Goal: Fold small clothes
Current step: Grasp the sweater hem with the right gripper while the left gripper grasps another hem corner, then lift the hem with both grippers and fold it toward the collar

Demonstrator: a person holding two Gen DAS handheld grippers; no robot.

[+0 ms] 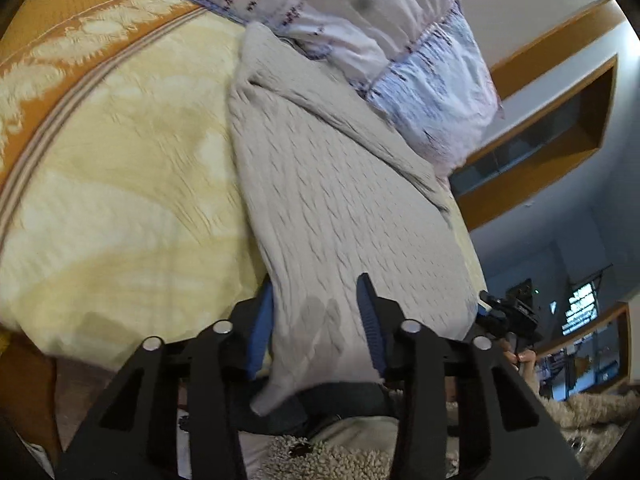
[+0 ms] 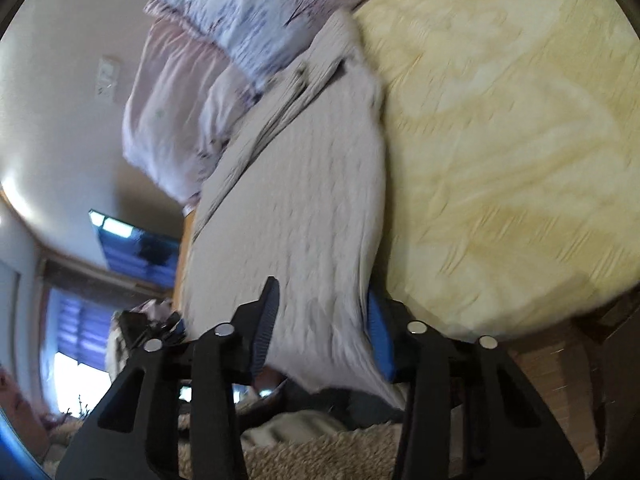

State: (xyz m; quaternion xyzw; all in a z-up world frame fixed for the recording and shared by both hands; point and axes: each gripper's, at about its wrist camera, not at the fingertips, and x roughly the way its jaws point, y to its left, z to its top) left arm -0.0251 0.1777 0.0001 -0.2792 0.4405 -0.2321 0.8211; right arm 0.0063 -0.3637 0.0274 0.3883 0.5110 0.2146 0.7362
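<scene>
A grey-beige knitted garment (image 1: 328, 184) lies stretched over the yellow bedspread (image 1: 120, 168), its far end against a pillow. My left gripper (image 1: 318, 312) has its blue-padded jaws on either side of the garment's near edge, and the cloth hangs down between them. The right gripper also shows at the right of the left wrist view (image 1: 508, 316). In the right wrist view the same garment (image 2: 304, 208) runs away from my right gripper (image 2: 322, 320), whose jaws also hold its near edge. The jaws stand fairly wide with cloth bunched between them.
A lilac-and-white patterned pillow (image 1: 360, 16) lies at the head of the bed, also in the right wrist view (image 2: 224, 40). An orange band (image 1: 60, 40) borders the bedspread. A fluffy beige rug or fleece (image 2: 328, 456) lies below the grippers. Wooden wall shelving (image 1: 560, 128) stands beyond the bed.
</scene>
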